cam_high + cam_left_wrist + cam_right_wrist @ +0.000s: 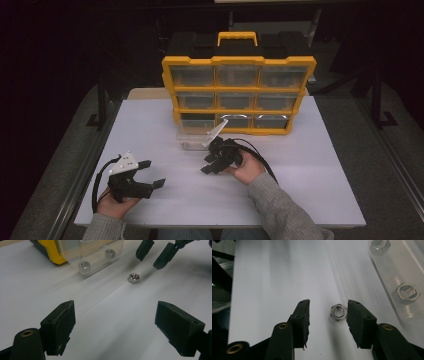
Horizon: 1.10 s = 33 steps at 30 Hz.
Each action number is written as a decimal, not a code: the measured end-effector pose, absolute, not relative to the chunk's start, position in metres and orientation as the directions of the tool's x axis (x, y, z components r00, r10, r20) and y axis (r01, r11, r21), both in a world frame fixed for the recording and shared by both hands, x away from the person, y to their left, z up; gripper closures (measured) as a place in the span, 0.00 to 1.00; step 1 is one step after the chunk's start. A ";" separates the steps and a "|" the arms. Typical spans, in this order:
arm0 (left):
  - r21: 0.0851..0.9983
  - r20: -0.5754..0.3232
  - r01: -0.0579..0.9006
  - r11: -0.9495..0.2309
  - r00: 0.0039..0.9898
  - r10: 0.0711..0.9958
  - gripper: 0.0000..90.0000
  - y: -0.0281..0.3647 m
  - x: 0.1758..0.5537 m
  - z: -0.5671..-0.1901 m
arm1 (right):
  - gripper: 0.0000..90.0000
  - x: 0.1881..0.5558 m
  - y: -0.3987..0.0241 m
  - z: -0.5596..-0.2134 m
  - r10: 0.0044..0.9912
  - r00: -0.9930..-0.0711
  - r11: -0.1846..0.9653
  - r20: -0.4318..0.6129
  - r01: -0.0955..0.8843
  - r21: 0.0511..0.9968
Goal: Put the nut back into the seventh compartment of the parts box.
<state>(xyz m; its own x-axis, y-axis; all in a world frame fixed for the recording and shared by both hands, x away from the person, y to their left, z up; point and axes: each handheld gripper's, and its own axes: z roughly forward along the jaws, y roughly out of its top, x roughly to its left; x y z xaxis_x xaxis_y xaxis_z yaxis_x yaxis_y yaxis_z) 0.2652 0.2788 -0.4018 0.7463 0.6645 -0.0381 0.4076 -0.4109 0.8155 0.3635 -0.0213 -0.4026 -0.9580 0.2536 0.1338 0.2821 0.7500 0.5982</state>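
Note:
A small steel hex nut (pixel 338 312) lies loose on the white table (pixel 310 165), just in front of a clear plastic drawer (pixel 196 141). My right gripper (pixel 328 303) is low over the nut with its jaws open. The nut sits between them, close beside the right-hand jaw, and I cannot tell whether it touches. From the left gripper view, the same nut (pixel 134 278) lies under the right gripper (pixel 155 253). My left gripper (pixel 115 315) is wide open and holds nothing, near the table's front left (pixel 154 173).
A yellow organizer (pixel 239 95) with rows of clear drawers stands at the back of the table. The pulled-out drawer (pixel 92 255) holds two more nuts (pixel 408 292). The front edge of the table is near both hands.

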 end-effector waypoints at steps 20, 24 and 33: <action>0.815 -0.038 0.408 -0.412 0.747 0.664 0.18 0.279 0.265 -0.402 | 0.69 0.367 -0.005 -0.430 0.265 -0.963 0.789 0.052 0.247 0.562; 0.813 -0.035 0.406 -0.417 0.749 0.662 0.18 0.279 0.265 -0.402 | 0.75 0.368 -0.004 -0.434 0.262 -0.965 0.804 0.034 0.237 0.546; 0.814 -0.038 0.409 -0.413 0.747 0.664 0.18 0.278 0.266 -0.402 | 0.77 0.368 -0.006 -0.431 0.279 -0.955 0.803 0.101 0.290 0.520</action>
